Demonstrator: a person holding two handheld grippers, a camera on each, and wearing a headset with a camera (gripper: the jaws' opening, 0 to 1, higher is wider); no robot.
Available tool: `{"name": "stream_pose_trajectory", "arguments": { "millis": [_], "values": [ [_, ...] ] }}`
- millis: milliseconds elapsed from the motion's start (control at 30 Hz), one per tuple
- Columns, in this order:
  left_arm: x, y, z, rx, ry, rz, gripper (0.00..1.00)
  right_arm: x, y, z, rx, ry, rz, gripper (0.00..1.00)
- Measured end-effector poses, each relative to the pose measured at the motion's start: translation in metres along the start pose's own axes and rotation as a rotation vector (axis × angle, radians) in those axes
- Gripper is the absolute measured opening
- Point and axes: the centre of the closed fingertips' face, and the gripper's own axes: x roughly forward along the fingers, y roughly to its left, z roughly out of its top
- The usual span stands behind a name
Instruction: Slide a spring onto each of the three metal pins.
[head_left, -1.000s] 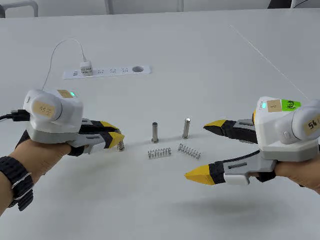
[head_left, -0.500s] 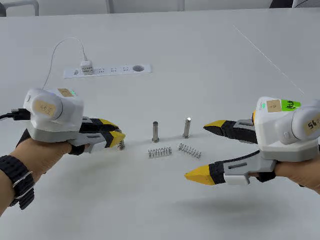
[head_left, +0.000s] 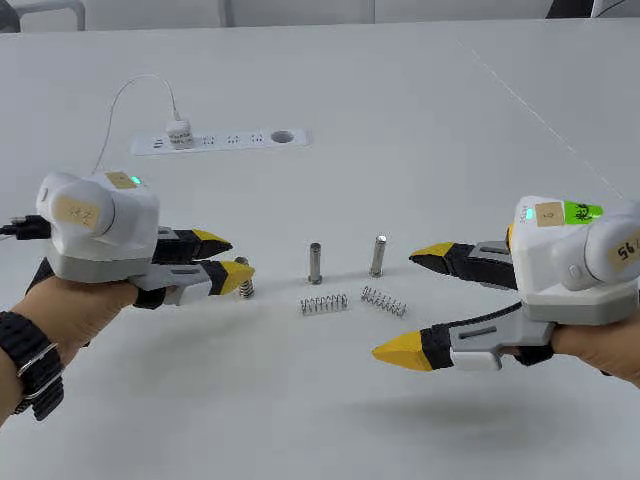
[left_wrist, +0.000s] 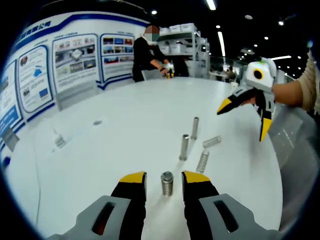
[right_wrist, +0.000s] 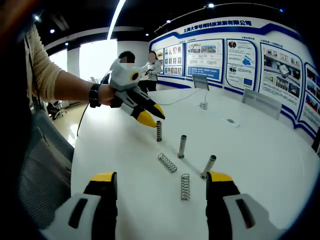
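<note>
Left claw backed off sprung pin; two springs lie loose.

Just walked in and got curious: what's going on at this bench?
A person works two handheld claws. One pin already wears a spring, and the left claw sits open around it. Two other pins stand bare, two loose springs lying beside them. The right claw hangs open nearby, holding nothing.

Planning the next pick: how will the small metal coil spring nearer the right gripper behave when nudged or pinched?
The small metal coil spring lies sideways on the smooth white table, so a nudge would probably roll it. Its thin open coils look light and may squash if pinched endwise.
</note>
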Motion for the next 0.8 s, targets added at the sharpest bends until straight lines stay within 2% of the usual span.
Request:
{"name": "stream_pose_trajectory", "arguments": {
  "millis": [200,467,700,800],
  "values": [
    [-0.007,-0.003,0.007,-0.003,-0.026,0.000,0.33,-0.001,-0.001,0.000,-0.004,0.003,0.002,0.72],
    [-0.017,-0.011,0.024,0.044,-0.067,-0.001,0.35,0.000,0.001,0.001,-0.002,0.002,0.003,0.72],
    [-0.019,-0.032,0.037,0.089,-0.093,-0.039,0.34,0.000,0.001,0.001,-0.003,0.002,0.004,0.72],
    [-0.016,-0.041,0.038,0.101,-0.094,-0.064,0.33,0.000,0.001,0.002,-0.004,0.001,0.004,0.72]
  ]
}}
